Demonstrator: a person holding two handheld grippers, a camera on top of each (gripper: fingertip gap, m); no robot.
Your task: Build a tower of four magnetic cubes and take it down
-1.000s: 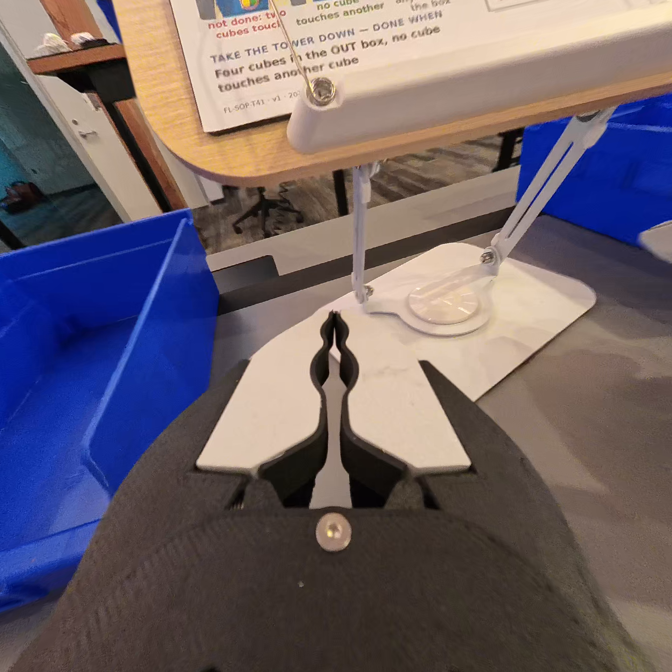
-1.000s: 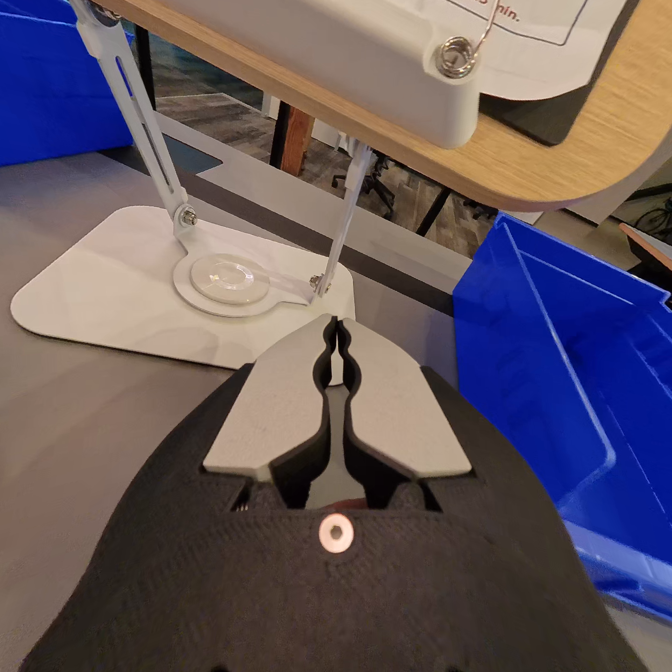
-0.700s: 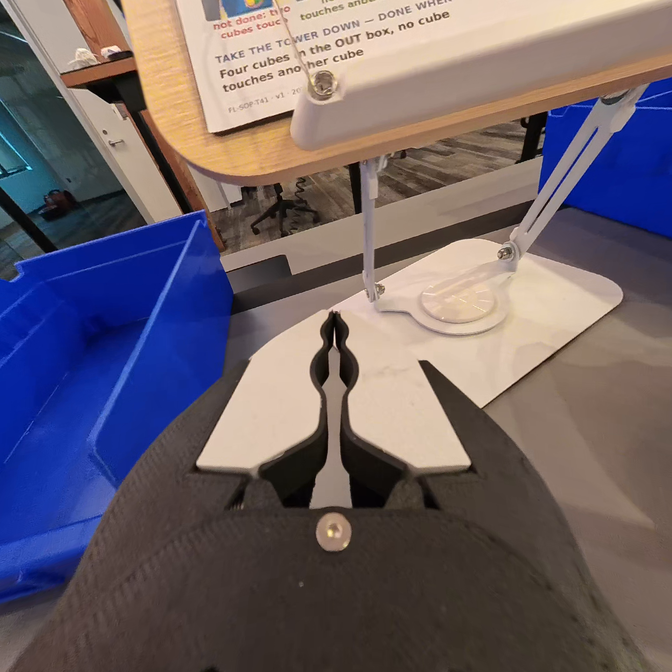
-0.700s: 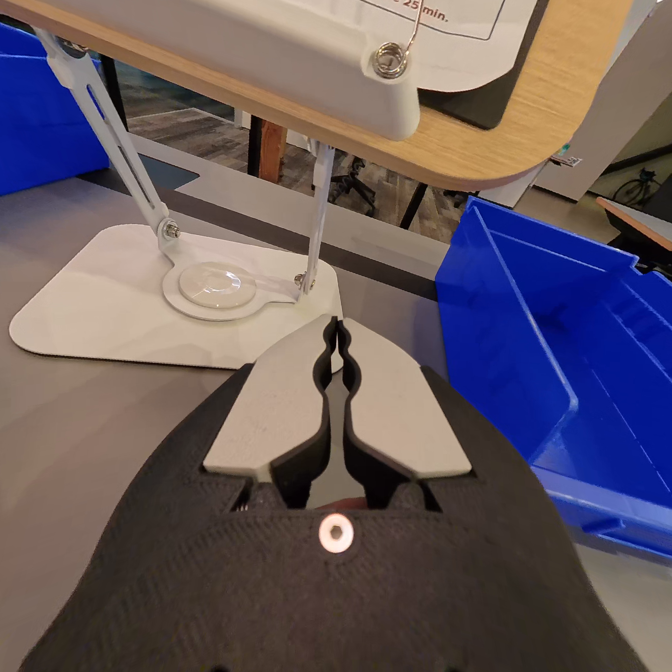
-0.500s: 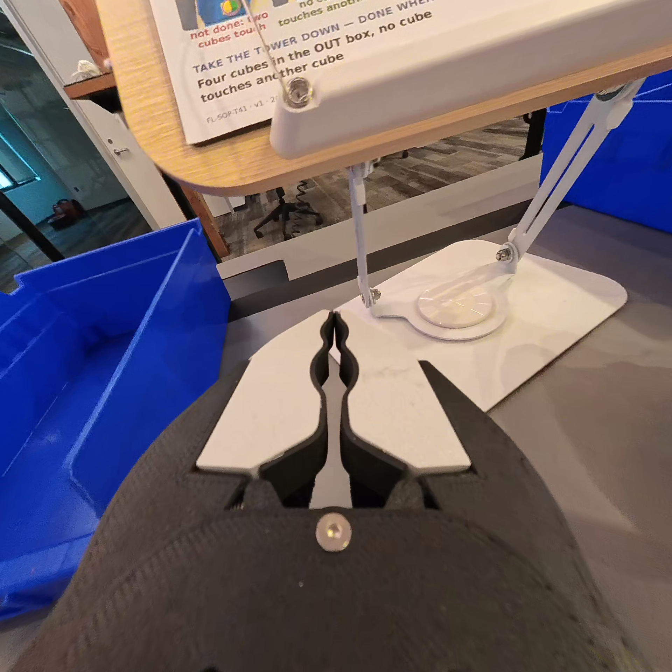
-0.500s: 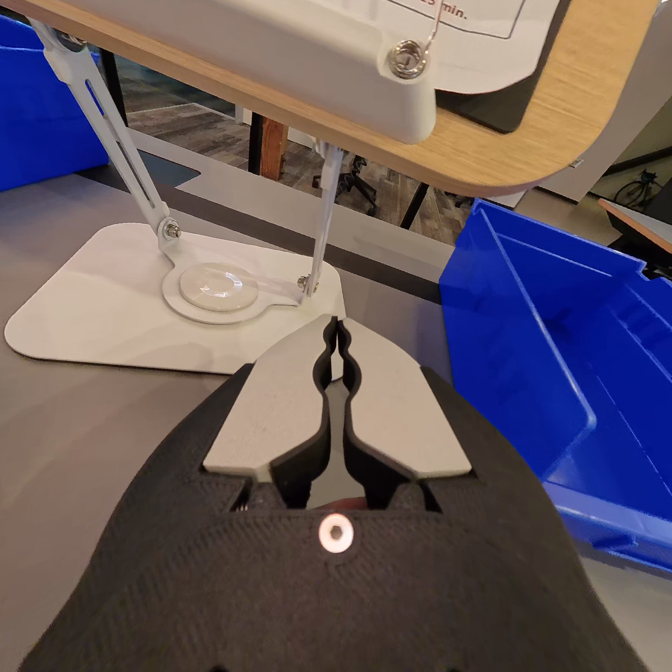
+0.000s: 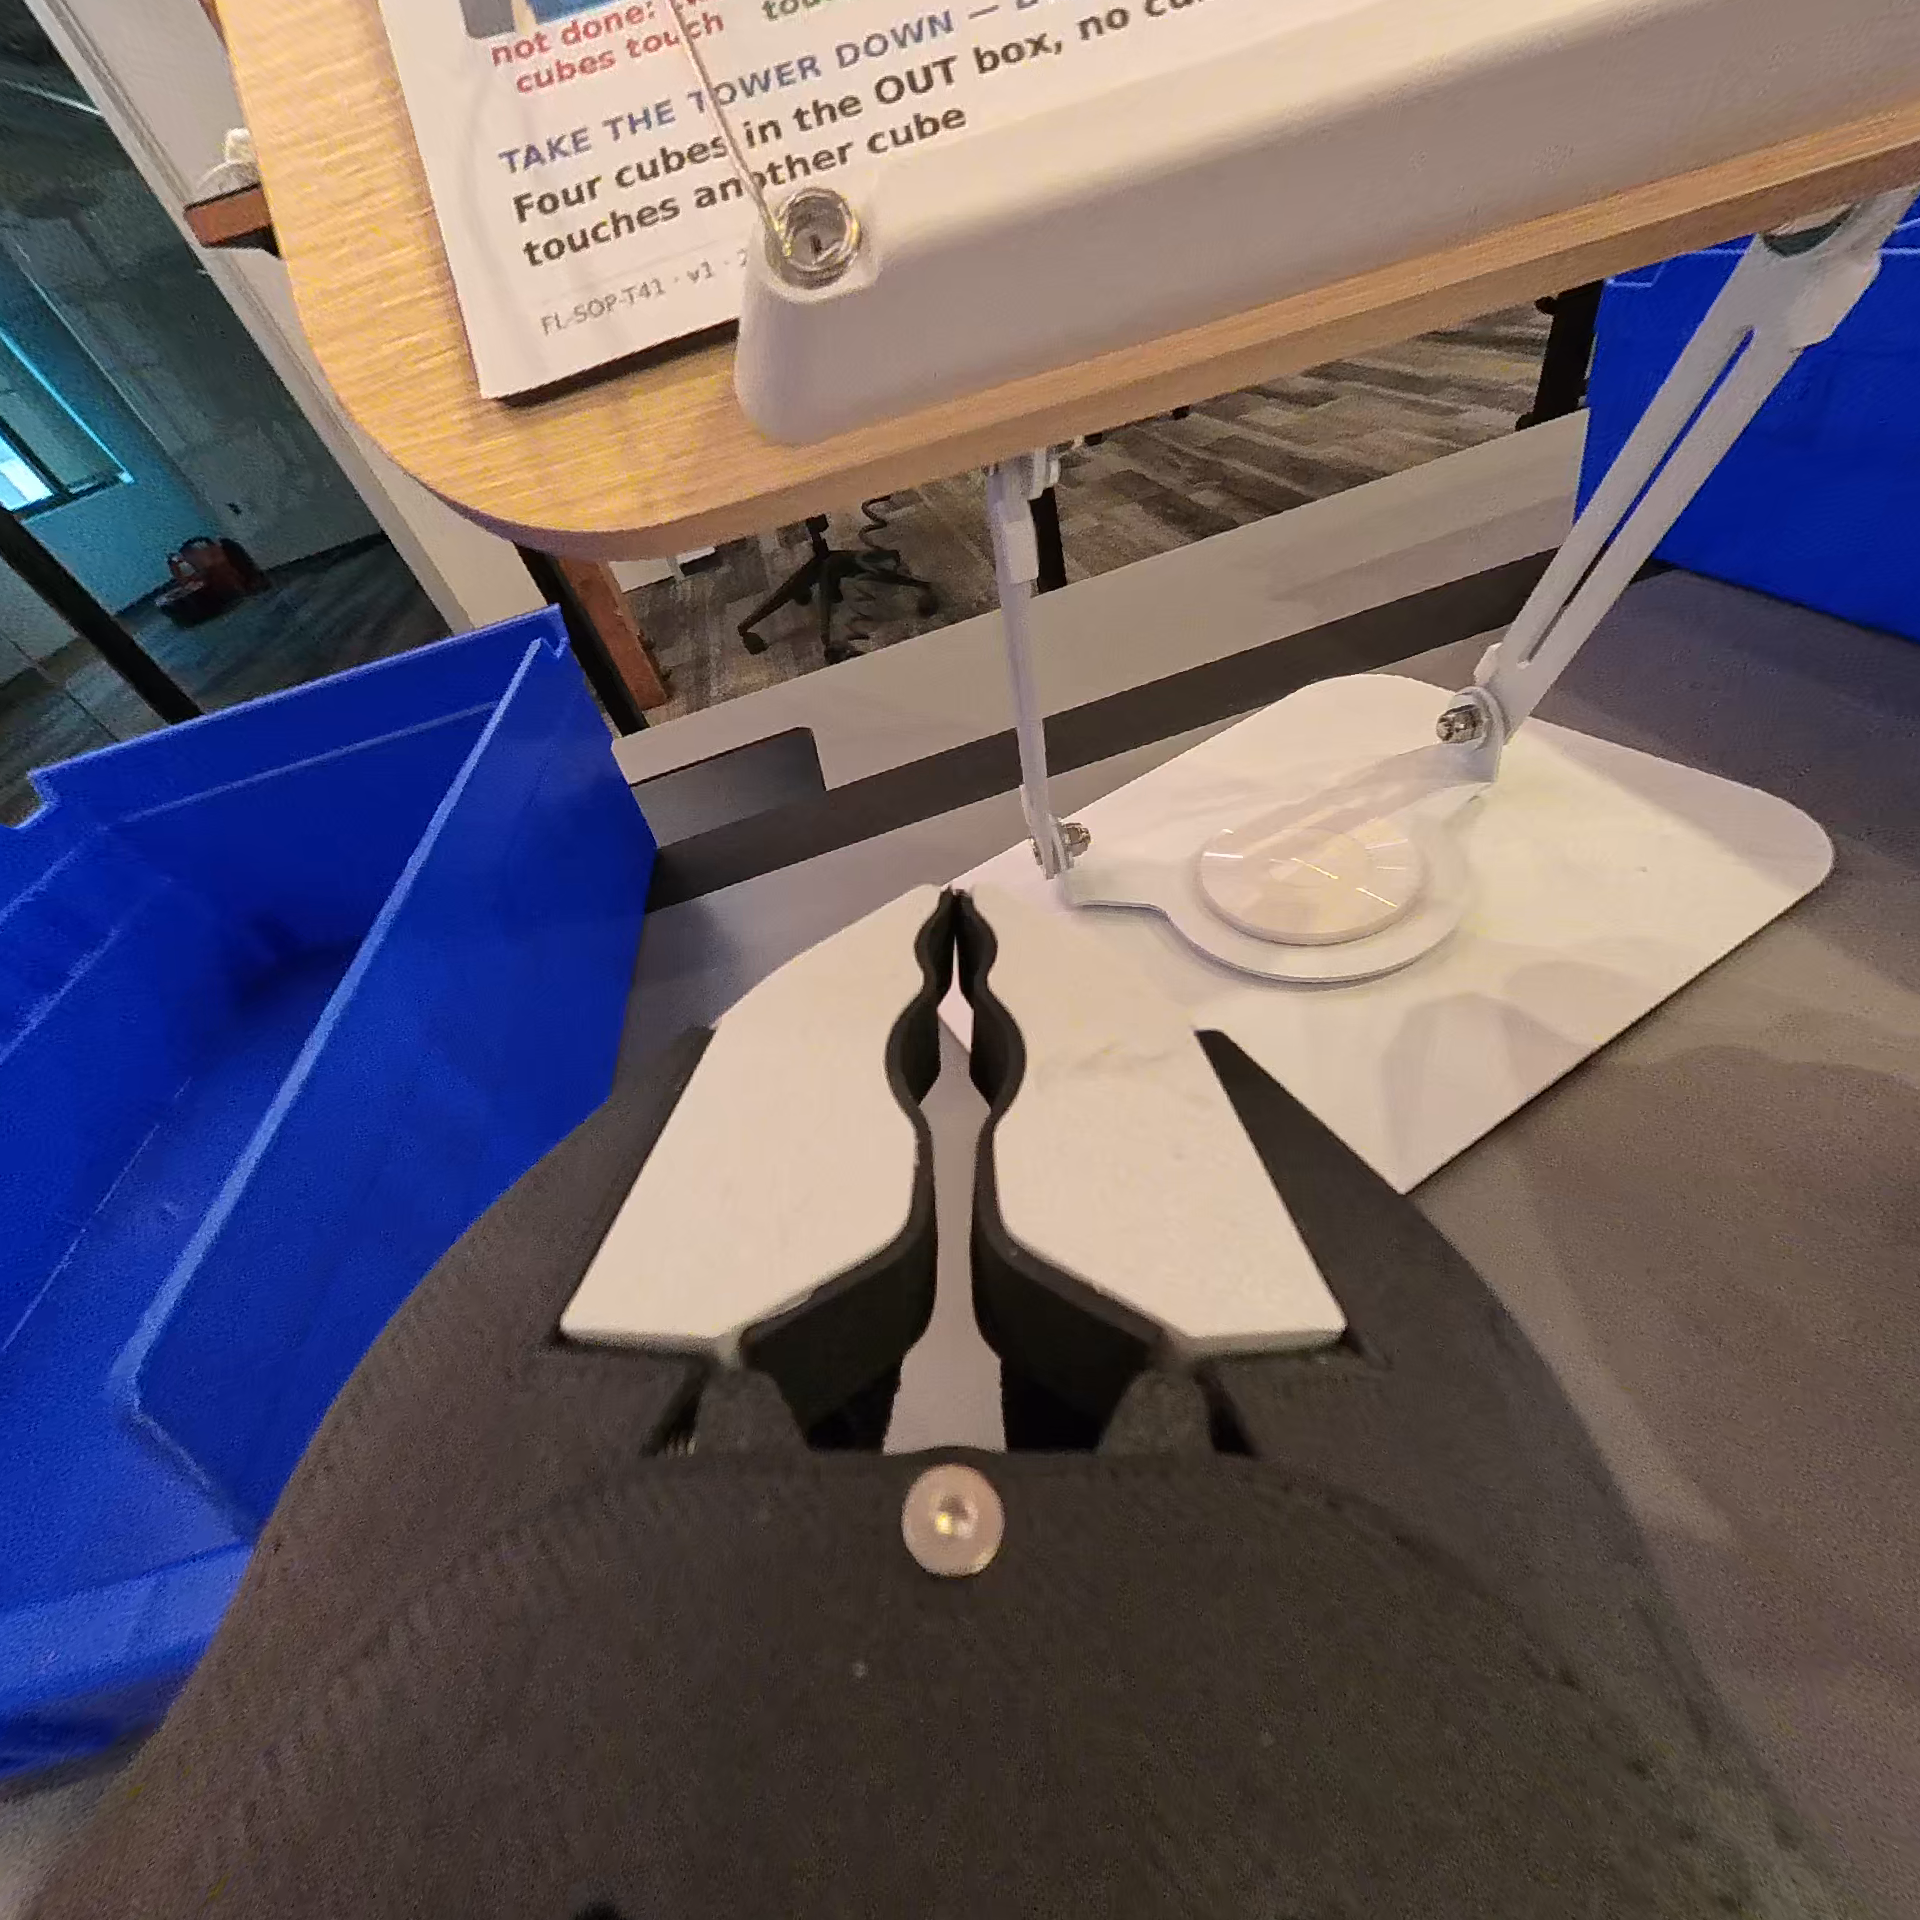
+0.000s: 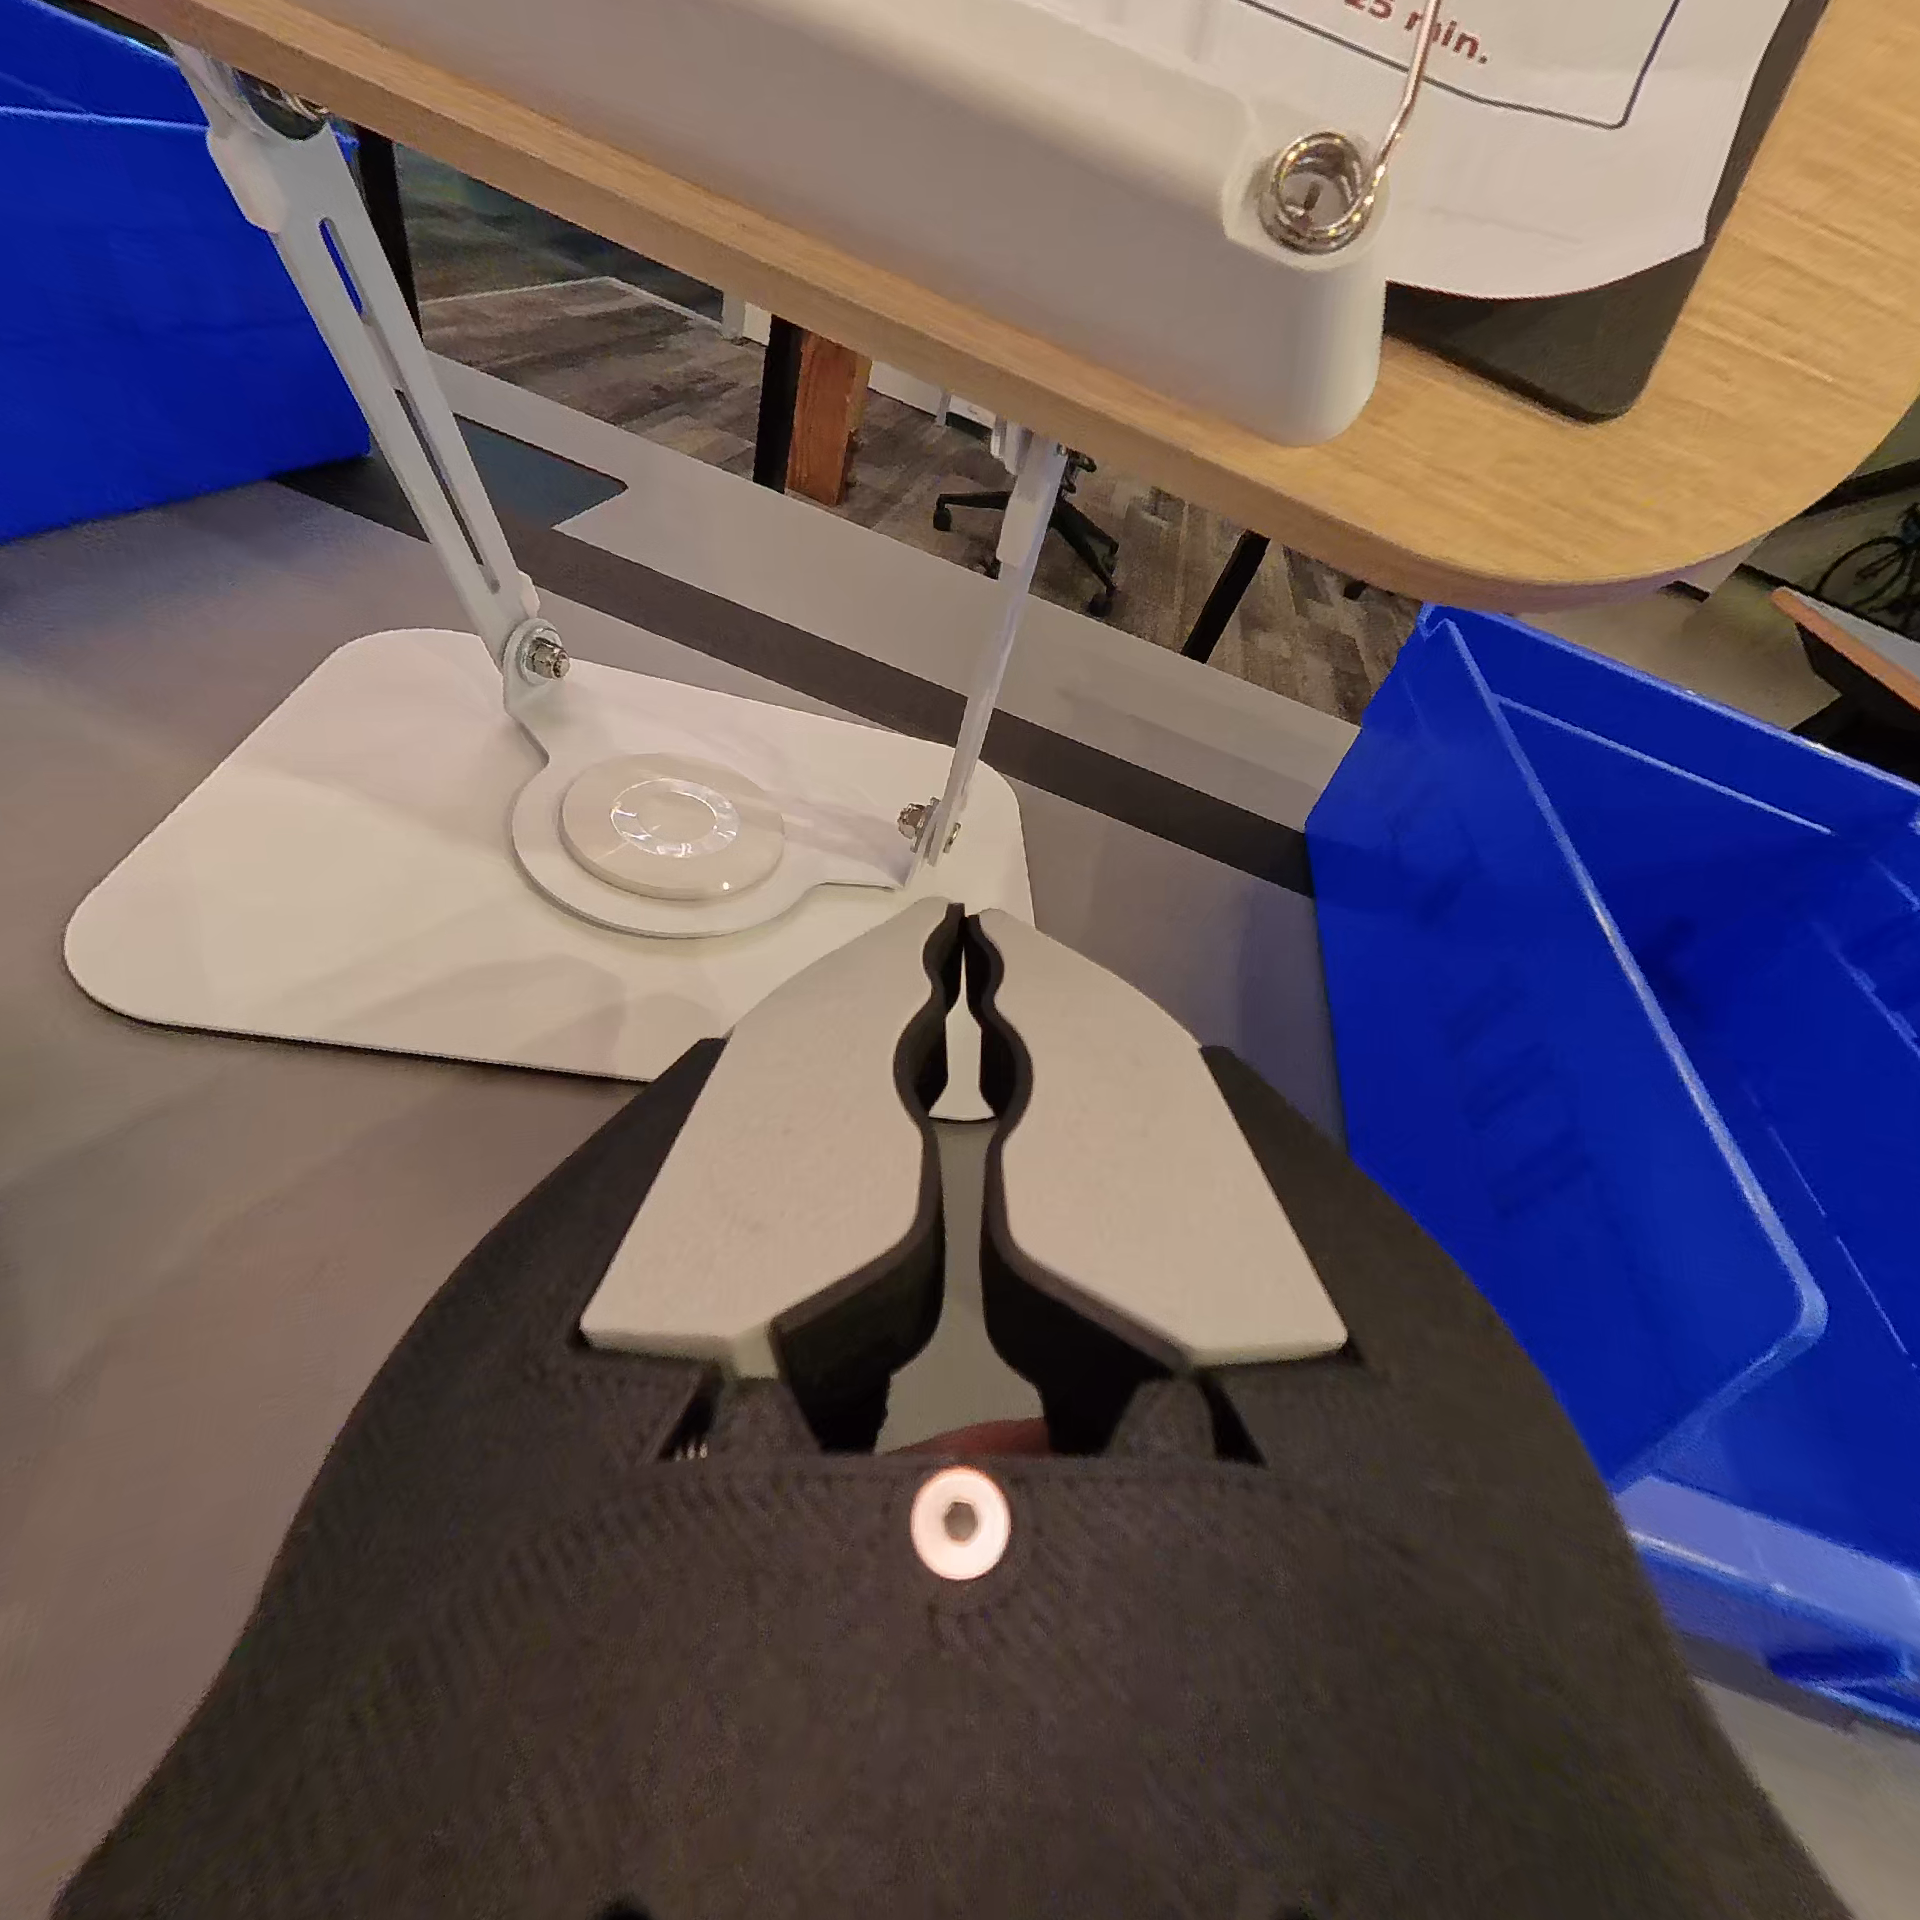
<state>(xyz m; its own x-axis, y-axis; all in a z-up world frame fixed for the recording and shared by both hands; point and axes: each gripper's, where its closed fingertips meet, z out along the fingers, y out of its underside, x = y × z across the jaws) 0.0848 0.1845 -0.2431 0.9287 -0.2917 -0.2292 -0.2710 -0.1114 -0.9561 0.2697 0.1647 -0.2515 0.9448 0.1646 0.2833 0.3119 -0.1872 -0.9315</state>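
L gripper: jaws clenched, tips meeting, nothing between them. It sits over the near-left corner of the white stand base, which lies on the grey table. Round white disc on the base at approx 1 o'clock from the tips. Blue bin at 9 o'clock, just beside the gripper; the part of its inside that shows holds no cubes. Wooden board w/ a printed sheet at 12 o'clock, held up on white struts.

R gripper: also clenched, tips together, holding nothing. Tips at the near-right corner of the stand base; disc at approx 10 o'clock. Second blue bin at 3 o'clock, near; a further blue bin far off at 10 o'clock. Wooden board overhead at 12.

Magnetic cubes: in neither view, so can't tell where they are.
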